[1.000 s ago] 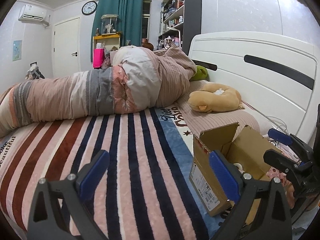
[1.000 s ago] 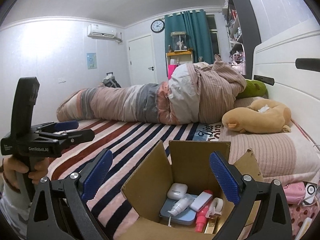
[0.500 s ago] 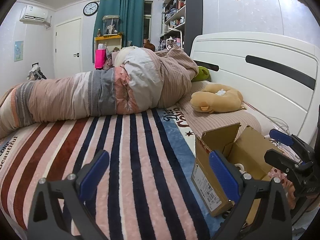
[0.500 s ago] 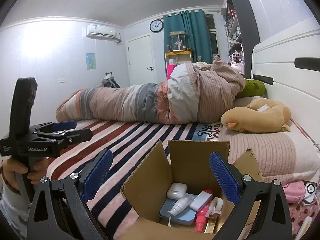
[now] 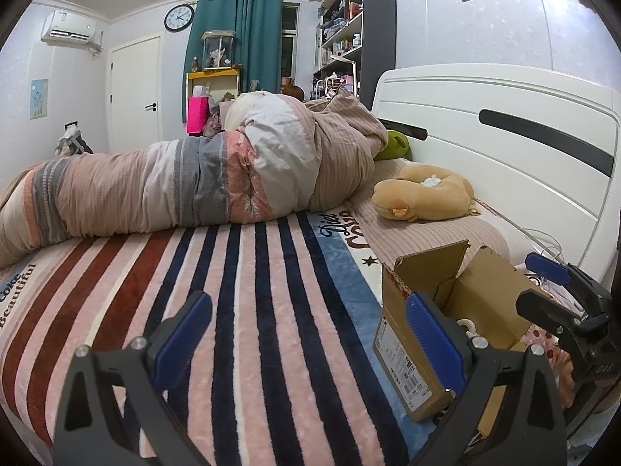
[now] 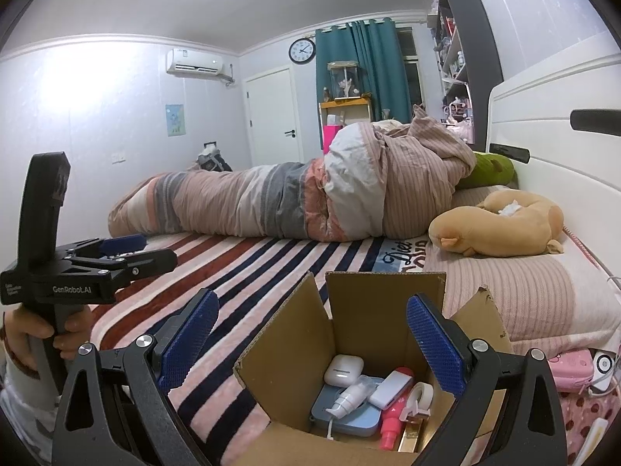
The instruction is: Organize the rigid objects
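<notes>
An open cardboard box (image 6: 368,310) stands on the striped bed, and in the left wrist view (image 5: 411,353) it sits at the right. Inside lie a white earbud case (image 6: 343,369), a white bottle (image 6: 351,398) on a blue case (image 6: 345,413), a white stick (image 6: 390,388), a pink-red item (image 6: 392,425) and a tape roll (image 6: 421,396). My right gripper (image 6: 310,345) is open and empty, just above the box. My left gripper (image 5: 306,343) is open and empty over the blanket, left of the box; it also shows in the right wrist view (image 6: 128,252).
A rolled duvet (image 5: 194,182) lies across the far side of the bed. A tan plush toy (image 5: 423,194) rests on the pillow by the white headboard (image 5: 504,147). A pink case (image 6: 570,365) and small items lie right of the box.
The left gripper has drifted slightly, so the box sits a little lower right in its view. The right gripper has barely moved. Both stay open.
</notes>
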`<state>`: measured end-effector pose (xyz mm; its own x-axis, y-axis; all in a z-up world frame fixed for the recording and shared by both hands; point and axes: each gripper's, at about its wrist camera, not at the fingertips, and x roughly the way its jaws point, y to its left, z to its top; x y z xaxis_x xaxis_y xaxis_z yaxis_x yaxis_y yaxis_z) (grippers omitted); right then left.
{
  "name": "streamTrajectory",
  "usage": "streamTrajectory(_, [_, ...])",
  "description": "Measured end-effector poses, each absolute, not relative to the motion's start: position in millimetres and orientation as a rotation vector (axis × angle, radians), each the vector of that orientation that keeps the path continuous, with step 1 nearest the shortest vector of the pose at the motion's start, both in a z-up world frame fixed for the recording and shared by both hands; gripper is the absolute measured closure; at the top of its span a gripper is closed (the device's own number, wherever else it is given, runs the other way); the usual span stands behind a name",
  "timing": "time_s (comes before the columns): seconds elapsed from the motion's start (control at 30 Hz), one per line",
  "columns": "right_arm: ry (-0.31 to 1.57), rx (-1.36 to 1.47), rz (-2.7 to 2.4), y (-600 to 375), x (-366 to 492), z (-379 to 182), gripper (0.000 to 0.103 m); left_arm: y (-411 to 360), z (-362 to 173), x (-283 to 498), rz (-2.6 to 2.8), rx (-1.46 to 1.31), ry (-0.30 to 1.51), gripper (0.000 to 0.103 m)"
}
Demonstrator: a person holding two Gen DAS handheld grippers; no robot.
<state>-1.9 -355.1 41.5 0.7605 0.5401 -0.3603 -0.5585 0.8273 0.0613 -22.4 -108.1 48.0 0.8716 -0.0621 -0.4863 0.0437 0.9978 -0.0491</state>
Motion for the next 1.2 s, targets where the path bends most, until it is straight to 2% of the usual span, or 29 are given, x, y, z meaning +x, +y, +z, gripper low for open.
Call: streamTrajectory(1.2, [0.373,-0.041,0.569,-347.8,-15.7,40.4,0.005,-110.7,51.6,-25.9,-0.033,-0.045,0.5,0.002])
